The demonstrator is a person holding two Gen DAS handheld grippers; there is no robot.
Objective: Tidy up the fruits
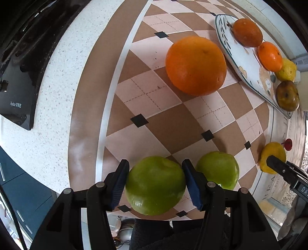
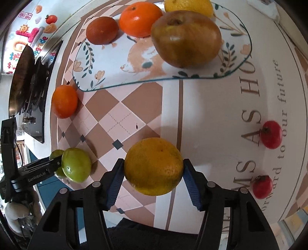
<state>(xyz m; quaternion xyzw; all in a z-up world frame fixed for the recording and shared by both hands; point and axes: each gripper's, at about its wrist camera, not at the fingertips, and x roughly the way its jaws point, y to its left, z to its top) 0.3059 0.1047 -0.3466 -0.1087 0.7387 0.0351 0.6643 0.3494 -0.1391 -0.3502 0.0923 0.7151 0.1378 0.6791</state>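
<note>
My left gripper (image 1: 155, 162) points down at the checked mat and is shut on a green apple (image 1: 156, 186), with a blue pad pressed to each side. A second green apple (image 1: 219, 169) lies just to its right, untouched. My right gripper (image 2: 153, 160) is shut on a yellow-orange citrus (image 2: 154, 167) near the mat's brown stripe. A big orange (image 1: 195, 65) lies loose on the mat. The patterned plate (image 2: 123, 57) carries a brown apple (image 2: 186, 38), a tangerine (image 2: 139, 18), a dark orange (image 2: 102, 29) and a lemon (image 2: 188, 5).
Two small red fruits (image 2: 271, 134) (image 2: 261, 186) lie on the lettered part of the mat, to the right. A black stove (image 1: 17, 77) with a pan (image 2: 23, 80) borders the white counter on the left. The counter's edge runs just under both grippers.
</note>
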